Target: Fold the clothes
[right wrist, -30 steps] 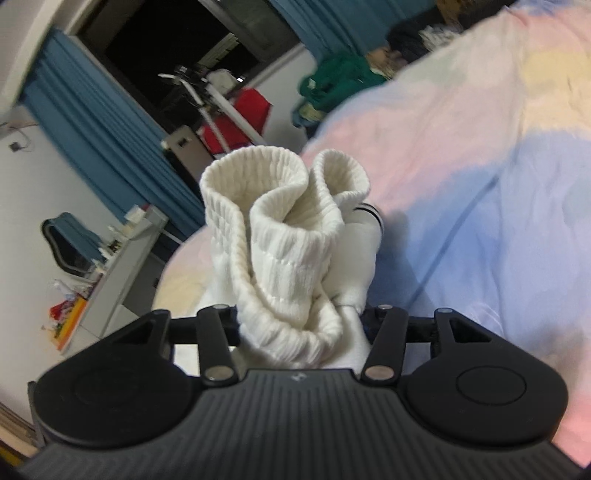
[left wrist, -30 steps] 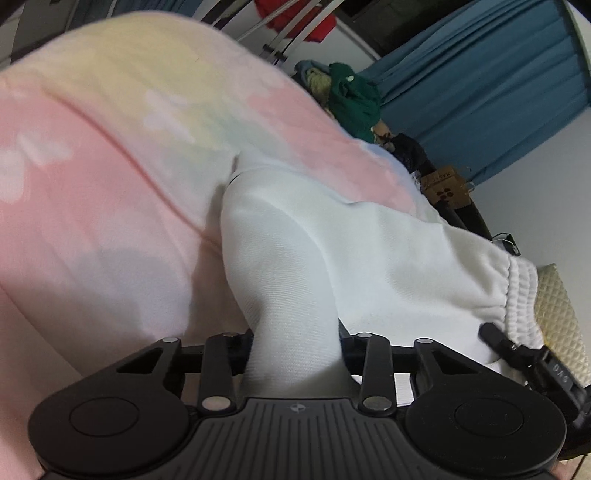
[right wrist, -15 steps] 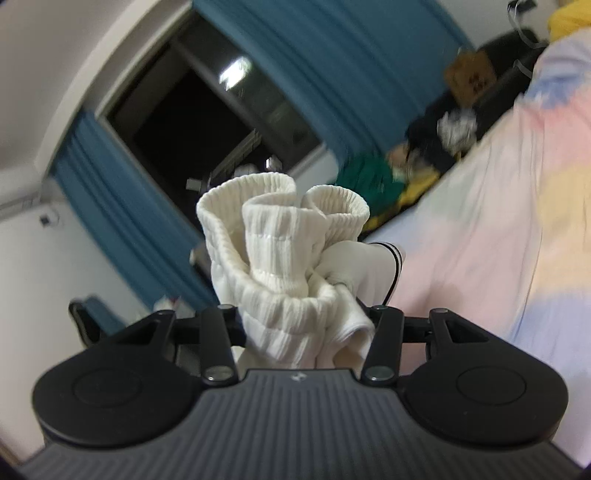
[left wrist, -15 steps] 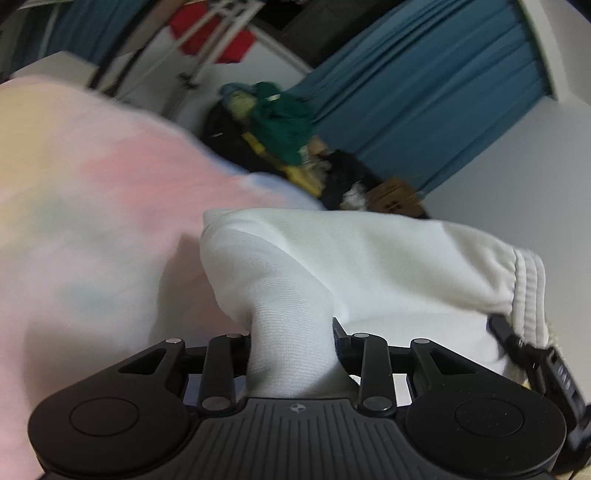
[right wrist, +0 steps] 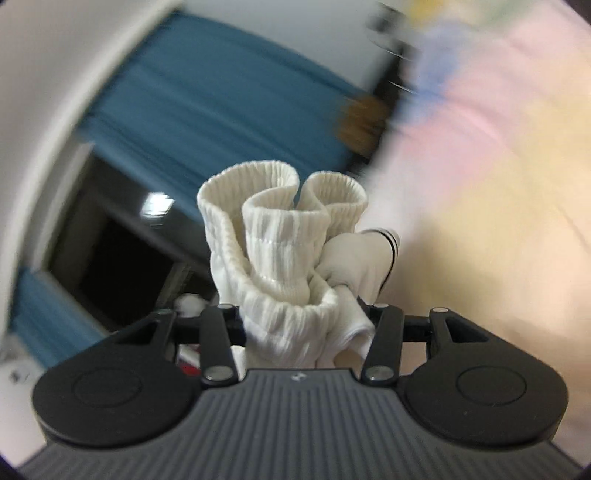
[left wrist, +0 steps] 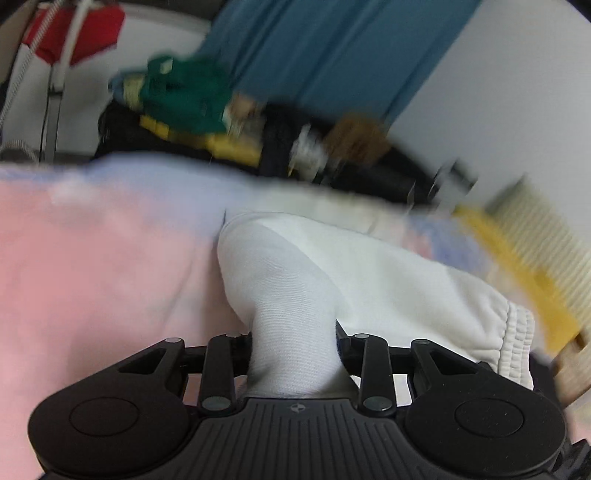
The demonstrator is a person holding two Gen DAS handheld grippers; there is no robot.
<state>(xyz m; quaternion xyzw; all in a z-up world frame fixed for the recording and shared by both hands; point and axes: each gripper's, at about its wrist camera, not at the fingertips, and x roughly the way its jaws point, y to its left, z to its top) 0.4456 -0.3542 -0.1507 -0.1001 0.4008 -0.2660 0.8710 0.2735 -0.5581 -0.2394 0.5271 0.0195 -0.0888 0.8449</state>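
Spreading across most of the left wrist view is a pastel blanket (left wrist: 92,280), pink up close and pale blue farther back, and the same blanket (right wrist: 491,177) fills the right side of the right wrist view in pink and yellow patches. Behind it hangs a blue curtain (left wrist: 332,55), with a blurred heap of clothes (left wrist: 192,99), green on top, piled against the wall below it. A red cloth (left wrist: 74,33) hangs from a rack in the upper left corner.

A white garment (left wrist: 369,280) lies over the blanket, its smooth cloth running from the middle of the view out to a gathered ribbed hem (left wrist: 517,343) at the right. One bunched fold of it rises straight into the left gripper (left wrist: 293,354), whose jaws are drawn in narrow and pinch that fold between them, the cloth filling the whole gap.

The right gripper (right wrist: 306,325) is likewise closed down tight, clamped on the ribbed cuff (right wrist: 273,240) of the same white garment, which stands up from the jaws in curled loops. A smoother bit of white cloth with a thin dark stripe (right wrist: 391,251) pokes out just beside the cuff. Both views are smeared by motion, so finer detail is hard to make out.
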